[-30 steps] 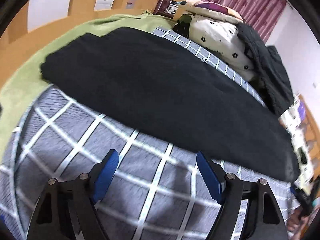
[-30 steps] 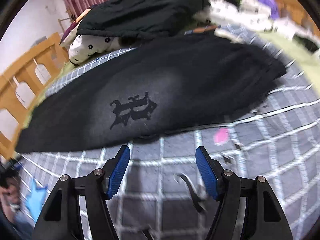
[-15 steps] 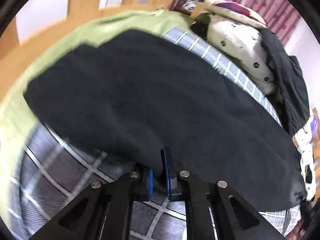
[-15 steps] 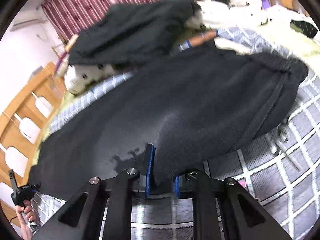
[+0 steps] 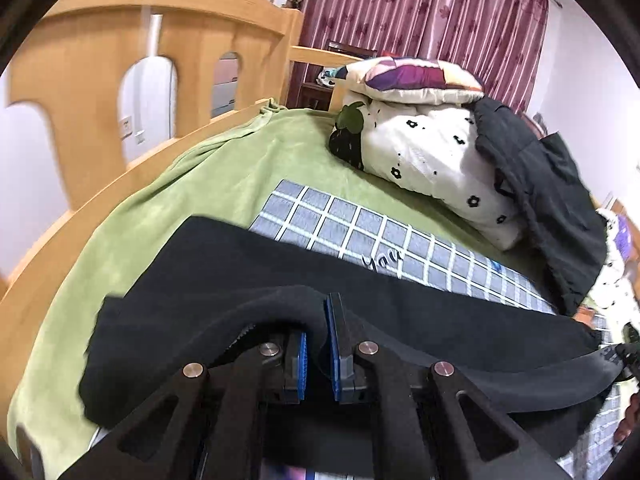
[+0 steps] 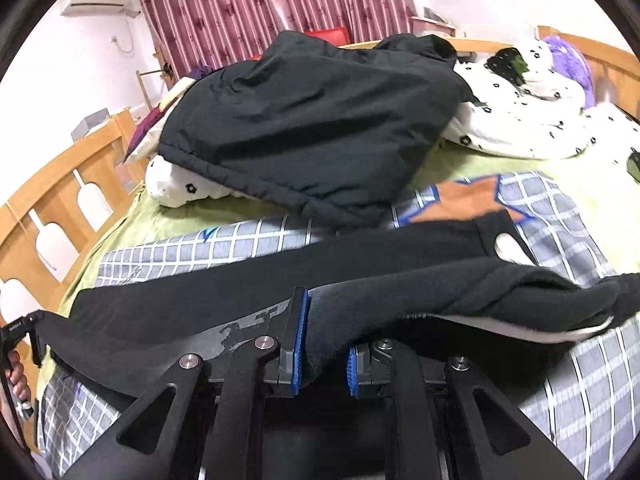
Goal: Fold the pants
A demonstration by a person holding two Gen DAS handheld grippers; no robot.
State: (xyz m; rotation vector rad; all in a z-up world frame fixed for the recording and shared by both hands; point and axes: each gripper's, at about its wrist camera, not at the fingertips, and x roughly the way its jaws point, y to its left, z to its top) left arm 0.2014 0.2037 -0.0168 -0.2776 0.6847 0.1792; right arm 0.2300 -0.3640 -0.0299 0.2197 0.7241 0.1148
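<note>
Two grippers are both clamped on the black pants, each one on the near edge of the cloth. In the left wrist view the left gripper has its blue pads pressed close together, with a fold of the black fabric pinched between them, and this edge is raised above the rest of the garment. The pants lie across a grey checked blanket which is spread on a green sheet, and their far end reaches over the sheet toward the wooden bed frame. In the right wrist view the right gripper holds a thicker bunch of the same pants, so its blue pads stand a little apart with the cloth filling the gap. To the right of this gripper the lifted part hangs folded over, and a pale inner lining shows under it. A dark printed emblem is visible on the fabric just to the left of the right gripper. Behind the pants, a black jacket is draped over a white quilt with black flowers, and a dark red curtain hangs at the back of the room. An orange star is printed on the blanket near the waist end of the pants.
</note>
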